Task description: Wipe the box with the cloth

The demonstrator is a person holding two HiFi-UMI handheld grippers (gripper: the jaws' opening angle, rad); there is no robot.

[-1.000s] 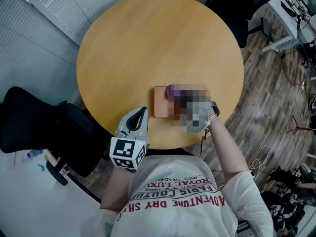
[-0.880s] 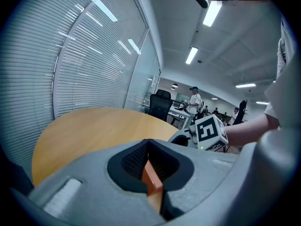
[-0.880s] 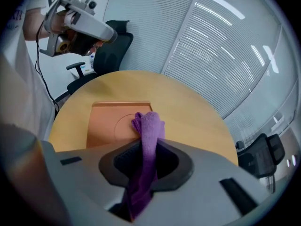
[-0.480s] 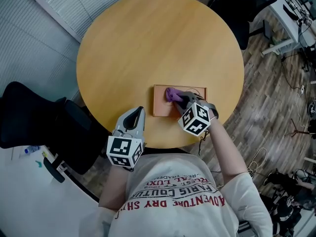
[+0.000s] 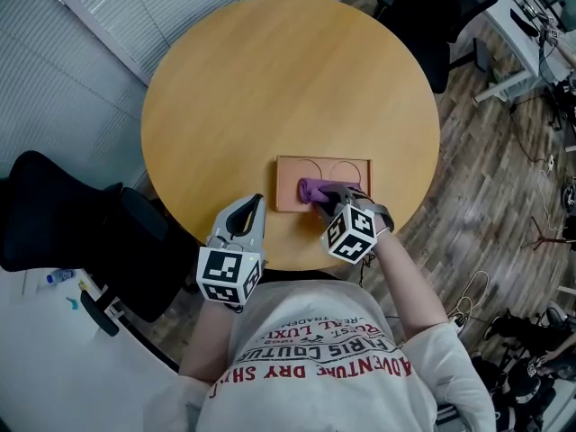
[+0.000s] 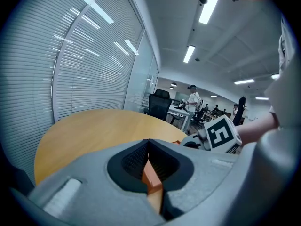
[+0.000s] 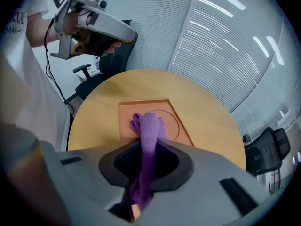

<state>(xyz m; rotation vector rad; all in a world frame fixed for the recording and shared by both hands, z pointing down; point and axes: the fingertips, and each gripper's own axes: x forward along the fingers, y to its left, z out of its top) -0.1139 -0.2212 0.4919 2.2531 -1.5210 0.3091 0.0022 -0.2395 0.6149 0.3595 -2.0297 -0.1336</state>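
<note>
A flat orange box [image 5: 346,174] with two round imprints lies near the front edge of the round wooden table [image 5: 288,79]. My right gripper [image 5: 328,196] is shut on a purple cloth [image 5: 314,188], which is pressed on the box's near left part. In the right gripper view the cloth [image 7: 149,126] runs up from the jaws onto the box [image 7: 127,114]. My left gripper [image 5: 255,201] is shut and empty, hovering at the table's near edge just left of the box. In the left gripper view [image 6: 148,142] a strip of orange shows through the jaw slit.
A black office chair [image 5: 54,223] stands at the left of the table and another [image 5: 441,16] at the far right. Window blinds [image 5: 81,52] run along the left. Cables lie on the wood floor [image 5: 486,205] to the right.
My right gripper has dragged the cloth across the box towards the near edge. The left gripper has stayed where it was.
</note>
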